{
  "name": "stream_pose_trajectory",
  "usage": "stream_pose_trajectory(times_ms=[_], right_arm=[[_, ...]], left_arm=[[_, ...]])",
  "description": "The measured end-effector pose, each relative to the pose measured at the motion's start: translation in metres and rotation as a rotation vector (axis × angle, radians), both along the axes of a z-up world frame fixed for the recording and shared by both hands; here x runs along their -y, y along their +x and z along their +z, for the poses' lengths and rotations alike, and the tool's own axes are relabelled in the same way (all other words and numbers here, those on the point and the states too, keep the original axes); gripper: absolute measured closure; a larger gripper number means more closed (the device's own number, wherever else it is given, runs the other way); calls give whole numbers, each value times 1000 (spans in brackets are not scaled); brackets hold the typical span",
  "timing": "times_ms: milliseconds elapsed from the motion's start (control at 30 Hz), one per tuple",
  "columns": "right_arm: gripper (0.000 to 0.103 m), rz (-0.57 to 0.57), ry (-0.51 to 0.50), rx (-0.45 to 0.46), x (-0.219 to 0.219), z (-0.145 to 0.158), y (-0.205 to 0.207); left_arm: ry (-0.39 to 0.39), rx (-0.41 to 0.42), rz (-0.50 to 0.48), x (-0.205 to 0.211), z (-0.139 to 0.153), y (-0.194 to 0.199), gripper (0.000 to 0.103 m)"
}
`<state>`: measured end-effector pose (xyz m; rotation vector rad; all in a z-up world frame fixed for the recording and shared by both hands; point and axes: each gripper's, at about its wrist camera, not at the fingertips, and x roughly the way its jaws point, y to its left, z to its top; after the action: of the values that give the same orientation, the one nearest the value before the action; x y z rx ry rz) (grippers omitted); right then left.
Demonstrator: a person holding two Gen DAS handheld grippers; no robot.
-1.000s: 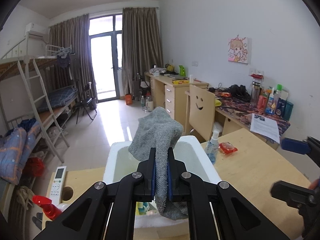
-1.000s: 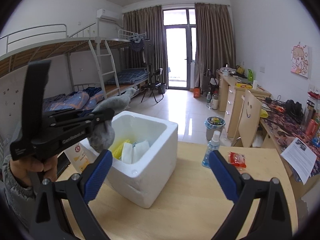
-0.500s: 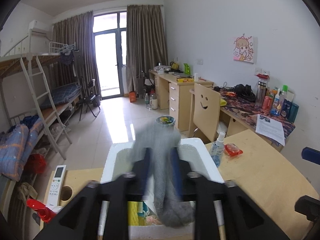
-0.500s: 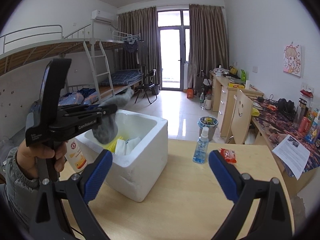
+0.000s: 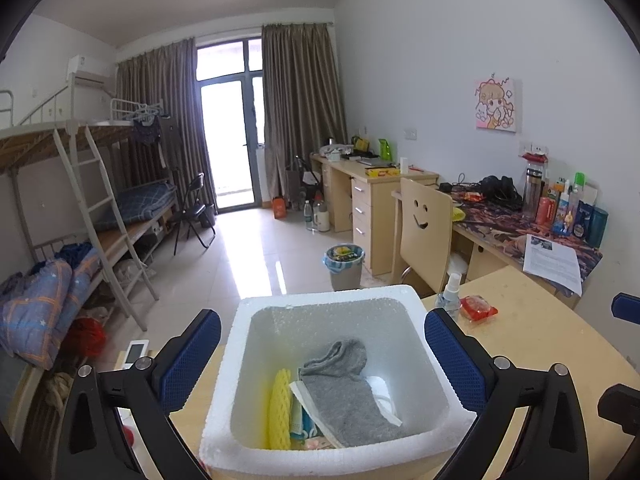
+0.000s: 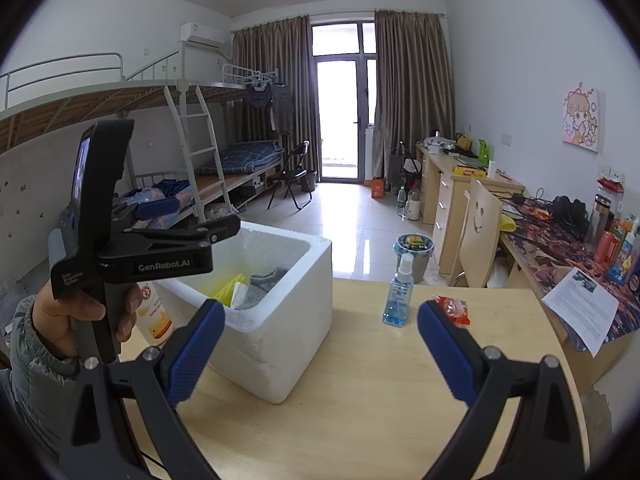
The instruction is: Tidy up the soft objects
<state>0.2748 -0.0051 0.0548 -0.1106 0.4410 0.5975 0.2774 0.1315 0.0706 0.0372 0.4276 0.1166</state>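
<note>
**Releasing a grey cloth into the foam box**

Seen from the left wrist, the left gripper (image 5: 322, 354) is held above a white foam box (image 5: 328, 300) with its blue pads spread fully apart; the jaws have just been opening, and nothing is left between them. The grey cloth (image 5: 344, 392) lies inside the box, draped over a yellow sponge (image 5: 279, 408) and white packets. The right gripper (image 6: 320, 344) is also spread wide and empty, poised over the wooden table (image 6: 380, 392).

The step is judged best finished by lifting the left gripper straight up, so that no pad snags the cloth or knocks the light box. A red packet (image 6: 453, 309) beside a blue spray bottle (image 6: 398, 296) may be collected next.

"GenRobot.AI" is printed in white on the left gripper's body. Other labels are too small to be read.
</note>
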Motion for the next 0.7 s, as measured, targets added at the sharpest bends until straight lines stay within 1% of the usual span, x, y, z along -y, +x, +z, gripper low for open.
stream_pose_trajectory(times_ms=[367, 700], right_arm=[[4, 19, 25, 4, 8, 2, -11], [4, 24, 36, 24, 13, 10, -31]], left_arm=[[-5, 11, 18, 4, 5, -25, 1], [8, 33, 30, 18, 12, -63, 1]])
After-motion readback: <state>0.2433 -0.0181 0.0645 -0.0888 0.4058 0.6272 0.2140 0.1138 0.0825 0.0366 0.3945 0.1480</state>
